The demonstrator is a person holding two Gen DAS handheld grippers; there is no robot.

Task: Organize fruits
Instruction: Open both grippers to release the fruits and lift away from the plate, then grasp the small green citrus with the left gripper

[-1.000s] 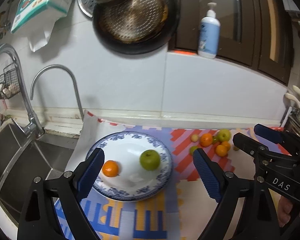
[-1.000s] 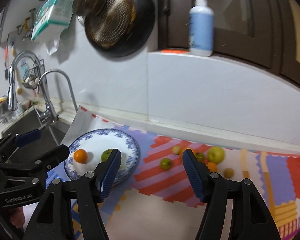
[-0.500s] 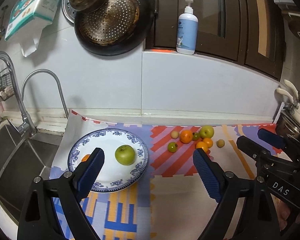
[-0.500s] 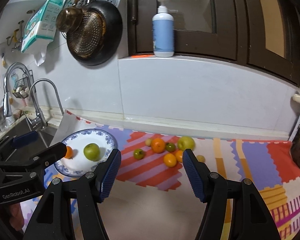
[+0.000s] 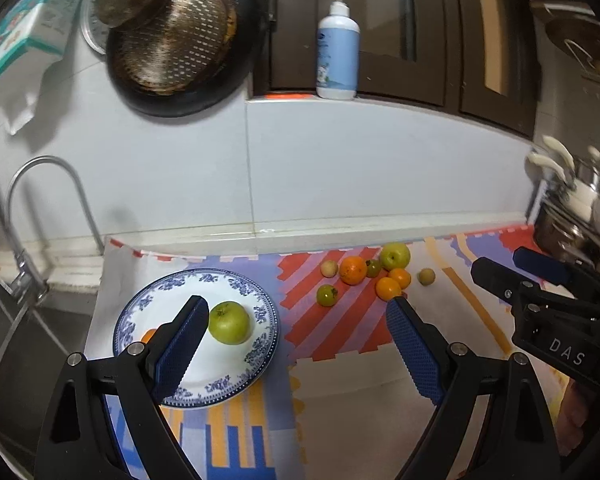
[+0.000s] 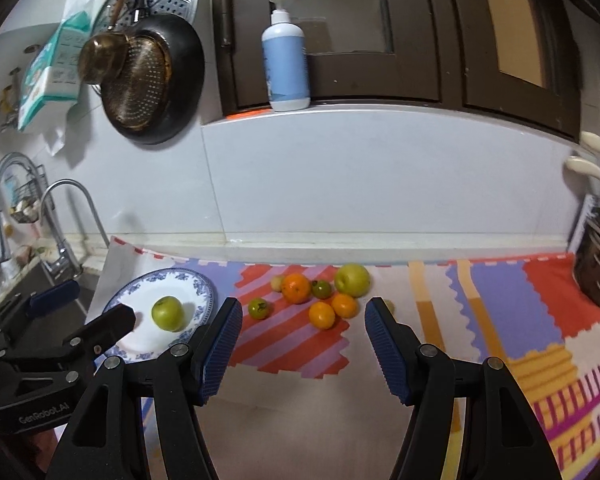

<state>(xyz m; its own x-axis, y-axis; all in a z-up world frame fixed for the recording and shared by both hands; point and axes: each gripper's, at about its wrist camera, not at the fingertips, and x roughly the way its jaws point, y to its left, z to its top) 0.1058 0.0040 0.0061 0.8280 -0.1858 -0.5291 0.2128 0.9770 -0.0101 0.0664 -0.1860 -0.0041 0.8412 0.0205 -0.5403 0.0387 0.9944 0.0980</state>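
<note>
Plate point(image 5: 260, 344) w/ green apple point(image 5: 229, 322) sits by sink, the collection point. Loose fruits point(image 6: 316, 296) clustered on tabletop mat, mid-rear. Left gripper point(image 5: 296, 344) wide open, empty; right gripper point(image 6: 303, 344) part-open, empty, aimed at cluster for next pick.

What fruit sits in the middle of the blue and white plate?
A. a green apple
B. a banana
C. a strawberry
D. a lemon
A: a round green apple with its stem end up rests on the plate, apart from the fruit pile on the mat.
</note>
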